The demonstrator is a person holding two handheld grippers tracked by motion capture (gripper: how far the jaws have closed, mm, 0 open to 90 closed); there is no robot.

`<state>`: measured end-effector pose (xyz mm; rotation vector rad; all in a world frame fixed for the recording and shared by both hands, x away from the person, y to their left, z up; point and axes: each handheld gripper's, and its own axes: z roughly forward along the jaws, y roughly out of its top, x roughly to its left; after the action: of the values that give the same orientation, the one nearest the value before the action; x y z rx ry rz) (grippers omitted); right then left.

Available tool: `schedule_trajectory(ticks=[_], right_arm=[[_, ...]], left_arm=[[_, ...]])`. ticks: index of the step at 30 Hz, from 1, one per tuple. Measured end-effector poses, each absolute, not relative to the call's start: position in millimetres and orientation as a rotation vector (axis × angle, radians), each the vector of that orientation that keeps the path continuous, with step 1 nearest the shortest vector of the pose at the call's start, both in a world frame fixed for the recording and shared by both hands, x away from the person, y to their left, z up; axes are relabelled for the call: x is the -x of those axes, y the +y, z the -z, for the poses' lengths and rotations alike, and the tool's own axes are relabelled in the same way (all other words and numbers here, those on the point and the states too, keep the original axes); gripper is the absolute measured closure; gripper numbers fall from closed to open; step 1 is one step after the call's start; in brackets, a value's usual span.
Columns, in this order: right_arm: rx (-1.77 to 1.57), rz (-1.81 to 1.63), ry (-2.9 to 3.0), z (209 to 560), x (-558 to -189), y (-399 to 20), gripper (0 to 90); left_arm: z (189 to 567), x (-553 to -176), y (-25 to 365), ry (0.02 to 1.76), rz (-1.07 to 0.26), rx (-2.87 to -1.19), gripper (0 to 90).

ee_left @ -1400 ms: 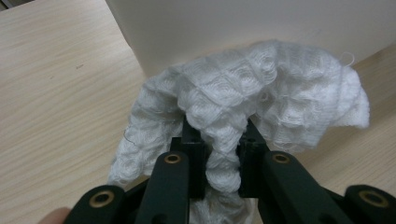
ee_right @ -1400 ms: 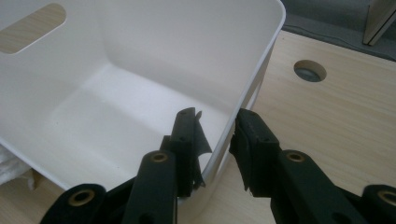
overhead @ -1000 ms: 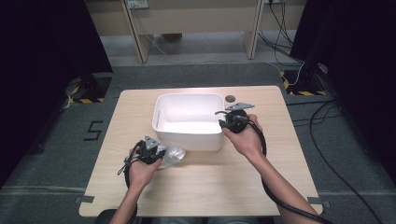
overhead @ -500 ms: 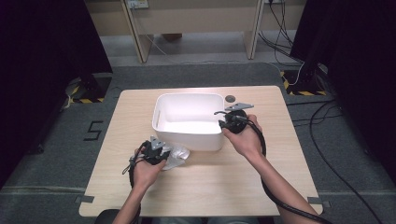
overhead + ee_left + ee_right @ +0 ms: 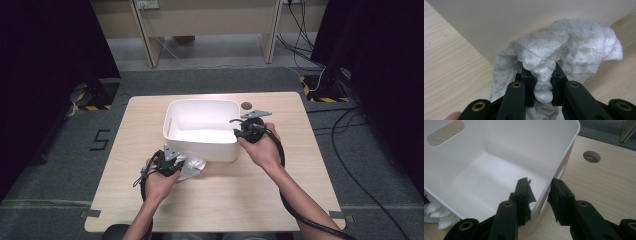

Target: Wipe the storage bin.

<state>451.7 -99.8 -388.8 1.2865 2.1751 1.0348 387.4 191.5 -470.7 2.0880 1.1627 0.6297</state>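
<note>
A crumpled white cloth (image 5: 194, 165) lies on the table against the front wall of a white plastic bin (image 5: 200, 102). My left gripper (image 5: 172, 159) is shut on a fold of it. In the left gripper view the cloth (image 5: 574, 47) bunches up between the jaws of the left gripper (image 5: 541, 75), with the bin's wall right behind it. My right gripper (image 5: 239, 129) is at the bin's right wall. In the right gripper view one jaw of the right gripper (image 5: 540, 188) stands inside the bin (image 5: 511, 140) and the other outside, closed on the rim. The bin's inside is bare.
A round cable hole (image 5: 246, 105) sits in the wooden tabletop (image 5: 300, 165) just behind the bin's right corner. A corner of the cloth (image 5: 434, 213) shows past the bin's front wall. Cables trail from both grippers toward the table's near edge.
My left gripper has edged a little to the right, toward the bin, with the cloth in it. The right gripper has stayed on the bin's wall.
</note>
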Motion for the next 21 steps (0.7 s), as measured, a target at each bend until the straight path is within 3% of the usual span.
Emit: schedule_trajectory(ticks=[21], right_arm=[[-1.281, -1.033, 2.176, 388.9, -451.5, -98.5, 68.7]], left_arm=[[436.7, -380.2, 187.7, 1.104, -0.678, -2.025, 77.4]])
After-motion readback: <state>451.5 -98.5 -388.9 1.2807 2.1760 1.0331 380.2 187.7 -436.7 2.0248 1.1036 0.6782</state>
